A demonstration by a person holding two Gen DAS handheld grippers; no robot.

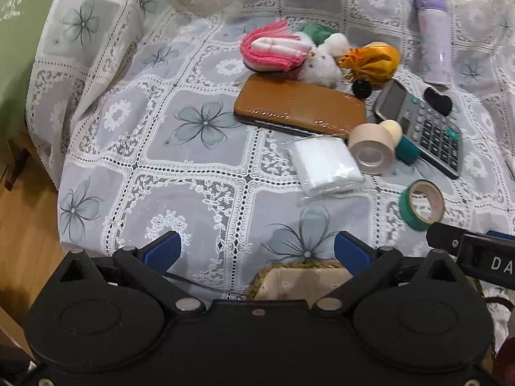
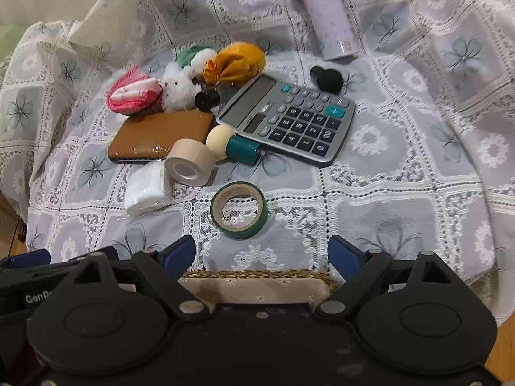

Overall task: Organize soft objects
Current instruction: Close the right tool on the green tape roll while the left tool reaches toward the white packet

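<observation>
You are holding both grippers over the near edge of the lace tablecloth (image 2: 418, 173), and both are standing wide open with nothing between the pads: the left gripper (image 1: 257, 247) and the right gripper (image 2: 261, 252) are each framing bare cloth, with the lined wicker basket (image 2: 257, 281) sitting just under the jaws. The soft things are lying well ahead of the jaws in one tight cluster: the pink knit piece (image 1: 270, 48), the white plush toy (image 1: 322, 61), a green fabric bit (image 2: 190, 54) behind it and the yellow cloth pouch (image 2: 236, 62). The risk is probably crowding: the plush is touching the pink piece and the pouch, so a wide-open approach could be pinching two at once, or dragging the brown case (image 1: 299, 109) and the black knob (image 2: 207, 99) lying against them. The lace itself may be snagging on a fingertip if you are coming in too low. From the right jaws the pink piece is running its long axis left to right; the pouch is lying the same way, gathered neck pointing left toward the plush. The white packet (image 1: 325, 167) is sitting nearer, ahead of the left jaws.
</observation>
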